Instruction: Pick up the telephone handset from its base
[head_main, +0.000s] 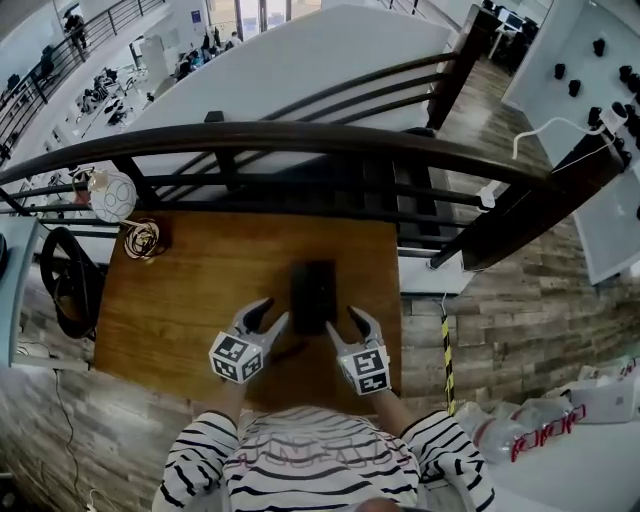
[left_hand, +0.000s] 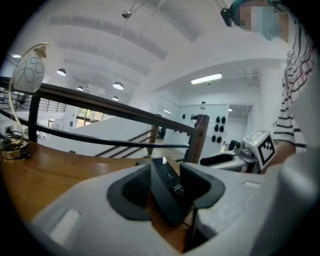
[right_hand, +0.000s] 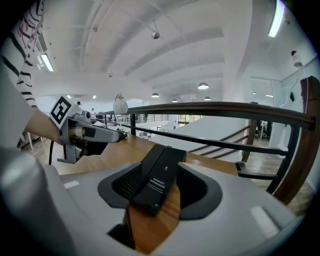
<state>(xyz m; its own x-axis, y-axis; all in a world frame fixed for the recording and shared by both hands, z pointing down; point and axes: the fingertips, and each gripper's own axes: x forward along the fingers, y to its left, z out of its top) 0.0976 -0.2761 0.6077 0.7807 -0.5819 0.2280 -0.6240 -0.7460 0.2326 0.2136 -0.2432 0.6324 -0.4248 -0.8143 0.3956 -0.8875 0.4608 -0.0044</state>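
Upper gallery of a big open office, dark railing (head_main: 300, 135), desks (head_main: 105, 90) far below, white ceiling (right_hand: 150, 65), hanging lamps (right_hand: 202, 86)

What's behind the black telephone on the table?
Behind the telephone is a strip of wooden table, then the dark railing, with a lower floor beyond it. The part of the table beneath the telephone is covered.

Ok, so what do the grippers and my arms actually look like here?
The left gripper and right gripper are both pale grey, each with two curved jaws lined with dark pads. Each carries a white cube printed with black square markers. No cables show on them. The sleeves are striped black and white.
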